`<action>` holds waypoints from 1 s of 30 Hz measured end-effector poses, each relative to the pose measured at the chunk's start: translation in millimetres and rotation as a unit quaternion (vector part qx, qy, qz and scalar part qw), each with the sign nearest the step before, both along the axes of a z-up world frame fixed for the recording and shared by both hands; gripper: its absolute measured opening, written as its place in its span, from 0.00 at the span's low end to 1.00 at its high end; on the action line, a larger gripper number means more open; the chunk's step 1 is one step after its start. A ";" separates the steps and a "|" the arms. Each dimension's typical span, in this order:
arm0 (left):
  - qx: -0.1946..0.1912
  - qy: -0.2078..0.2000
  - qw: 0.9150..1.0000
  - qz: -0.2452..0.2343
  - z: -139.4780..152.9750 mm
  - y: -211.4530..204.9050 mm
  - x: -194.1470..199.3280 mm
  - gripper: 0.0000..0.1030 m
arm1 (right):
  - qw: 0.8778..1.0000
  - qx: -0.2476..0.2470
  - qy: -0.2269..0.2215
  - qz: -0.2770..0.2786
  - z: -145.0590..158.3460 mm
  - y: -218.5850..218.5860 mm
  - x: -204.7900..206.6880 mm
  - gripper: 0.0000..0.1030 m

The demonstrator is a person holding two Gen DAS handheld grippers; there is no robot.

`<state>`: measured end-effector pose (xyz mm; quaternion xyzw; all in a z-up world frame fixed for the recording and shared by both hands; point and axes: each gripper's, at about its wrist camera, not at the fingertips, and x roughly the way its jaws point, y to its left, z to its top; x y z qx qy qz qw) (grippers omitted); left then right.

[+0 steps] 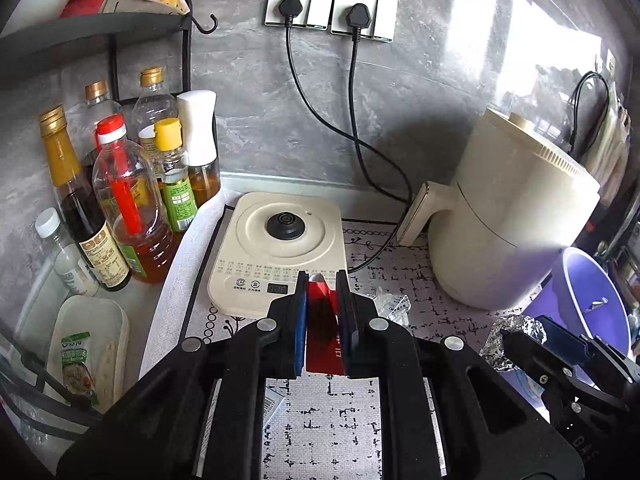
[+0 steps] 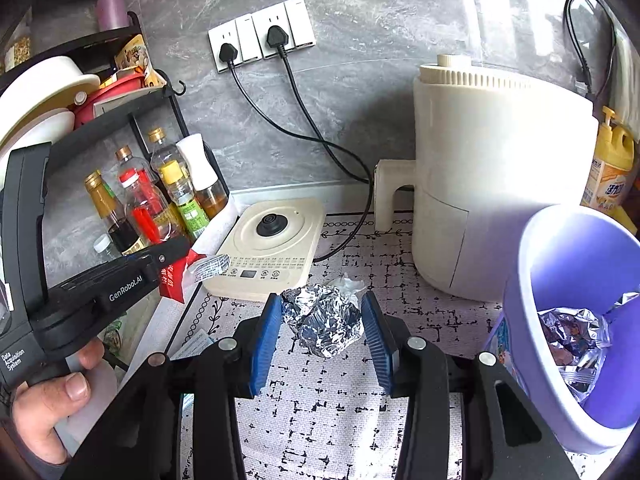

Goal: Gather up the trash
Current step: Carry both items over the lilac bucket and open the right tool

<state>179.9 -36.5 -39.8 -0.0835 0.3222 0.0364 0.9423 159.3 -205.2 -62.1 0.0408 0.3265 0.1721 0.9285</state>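
Observation:
My left gripper [image 1: 322,280] is shut on a red wrapper [image 1: 323,332] and holds it above the patterned mat; the wrapper also shows in the right wrist view [image 2: 176,276], in the left gripper [image 2: 182,254]. My right gripper [image 2: 320,308] is open, its blue pads on either side of a crumpled foil ball [image 2: 322,322] lying on the mat; whether the pads touch it I cannot tell. In the left wrist view the right gripper [image 1: 528,330] is at the foil ball [image 1: 500,340]. A purple trash bin [image 2: 568,320] at the right holds crumpled foil [image 2: 576,344].
A cream kettle base [image 1: 280,248] sits ahead, a cream air fryer [image 2: 492,184] to the right with cords to wall sockets [image 1: 332,6]. Bottles [image 1: 120,200] crowd a rack at the left. A small clear wrapper [image 1: 394,306] and a packet [image 1: 274,404] lie on the mat.

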 end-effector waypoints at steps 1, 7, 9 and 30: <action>0.001 -0.003 1.000 -0.010 2.3 -3.8 -0.1 0.13 | 1.000 0.003 -0.006 -0.010 3.7 -3.2 -3.9 0.40; 0.003 -0.017 0.997 -0.072 13.9 -35.8 1.1 0.13 | 0.997 0.006 -0.038 -0.063 22.0 -24.9 -26.3 0.40; 0.003 -0.023 0.995 -0.093 18.2 -48.4 0.8 0.13 | 0.996 0.007 -0.045 -0.082 25.9 -35.4 -31.8 0.41; -0.011 -0.063 0.968 -0.242 49.9 -176.7 13.4 0.13 | 0.965 0.001 -0.080 -0.248 56.7 -166.4 -56.4 0.41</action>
